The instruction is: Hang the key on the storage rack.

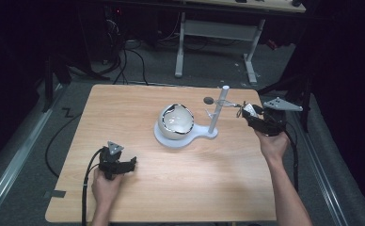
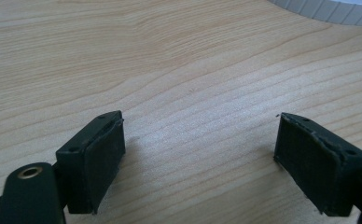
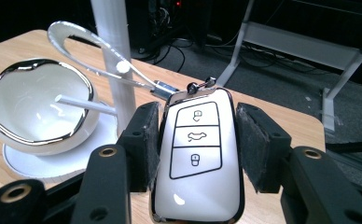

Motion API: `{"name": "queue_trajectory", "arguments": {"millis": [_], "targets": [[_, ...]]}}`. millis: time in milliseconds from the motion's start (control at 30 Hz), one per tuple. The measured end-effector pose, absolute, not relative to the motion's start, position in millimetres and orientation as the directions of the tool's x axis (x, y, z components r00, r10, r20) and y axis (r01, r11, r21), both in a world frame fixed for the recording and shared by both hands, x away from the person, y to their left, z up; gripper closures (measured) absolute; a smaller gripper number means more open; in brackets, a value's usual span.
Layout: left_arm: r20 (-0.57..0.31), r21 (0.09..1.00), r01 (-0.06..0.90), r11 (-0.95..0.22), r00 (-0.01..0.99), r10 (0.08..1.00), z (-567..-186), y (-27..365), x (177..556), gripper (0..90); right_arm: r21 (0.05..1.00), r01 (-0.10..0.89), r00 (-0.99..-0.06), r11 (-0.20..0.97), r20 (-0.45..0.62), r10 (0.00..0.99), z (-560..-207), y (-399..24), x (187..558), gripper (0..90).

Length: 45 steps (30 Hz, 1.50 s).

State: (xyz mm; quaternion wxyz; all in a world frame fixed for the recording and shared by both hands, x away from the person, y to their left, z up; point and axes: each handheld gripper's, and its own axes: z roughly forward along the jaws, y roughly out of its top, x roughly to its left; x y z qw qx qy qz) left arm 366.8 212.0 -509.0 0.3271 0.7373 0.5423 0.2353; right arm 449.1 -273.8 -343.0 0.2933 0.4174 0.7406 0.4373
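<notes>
right gripper (image 3: 198, 154) clamps the white key fob (image 3: 198, 163); its wire loop (image 3: 76, 39) rings the stand's post (image 3: 111, 46); next, settle it onto the peg (image 3: 83, 104); left gripper (image 2: 200, 158) gapes empty

Beyond my table's (image 1: 124, 197) far edge, dark cables (image 1: 138, 66) trail over grey floor beside a white desk frame (image 1: 216, 30).

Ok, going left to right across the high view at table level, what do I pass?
Left tool → glossy white chrome-rimmed bowl → upright white plastic post → right tool, shut on the white car key fob.
</notes>
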Motion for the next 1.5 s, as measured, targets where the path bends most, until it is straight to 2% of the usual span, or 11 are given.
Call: {"name": "queue_trajectory", "arguments": {"millis": [1167,1500], "targets": [[-0.003,0.737,0.645,-0.203,0.304,0.953,-509.0,212.2,366.9,16.5,0.851,0.457,-0.501,0.259,0.006,0.865,-402.9,-265.1,445.1,51.1],[-0.002,0.736,0.645,-0.204,0.304,0.953,-509.0,212.2,366.9,16.5,0.852,0.458,-0.511,0.253,0.020,0.859,-411.7,-258.7,444.0,51.0]]}}
